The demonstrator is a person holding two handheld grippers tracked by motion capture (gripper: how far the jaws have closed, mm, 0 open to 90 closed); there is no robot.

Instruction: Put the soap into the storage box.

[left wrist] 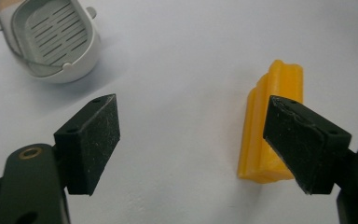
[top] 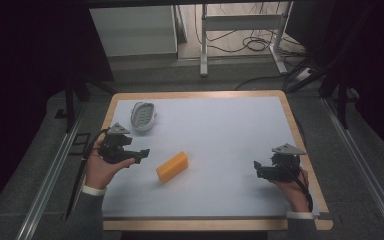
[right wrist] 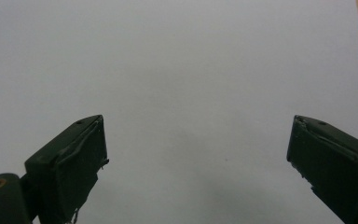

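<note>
You have one yellow block (top: 172, 166) lying near the middle of the table (top: 230, 135), and one grey slotted dish (top: 143, 116) near the far left corner. Your left gripper (top: 143, 154) hangs by the left edge with its jaws spread wide, close to the block but holding nothing. Your right gripper (top: 257, 167) is near the right edge, jaws also wide apart over bare table, touching nothing.

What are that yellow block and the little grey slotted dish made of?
The yellow block looks like soap or a waxy plastic: opaque, matte, with soft moulded ridges along its length; the look leaves it open. The grey slotted dish seems to be moulded plastic: smooth, slightly glossy walls, even colour, neat drain slots and small side tabs. Both lie on the pale matte table.
</note>
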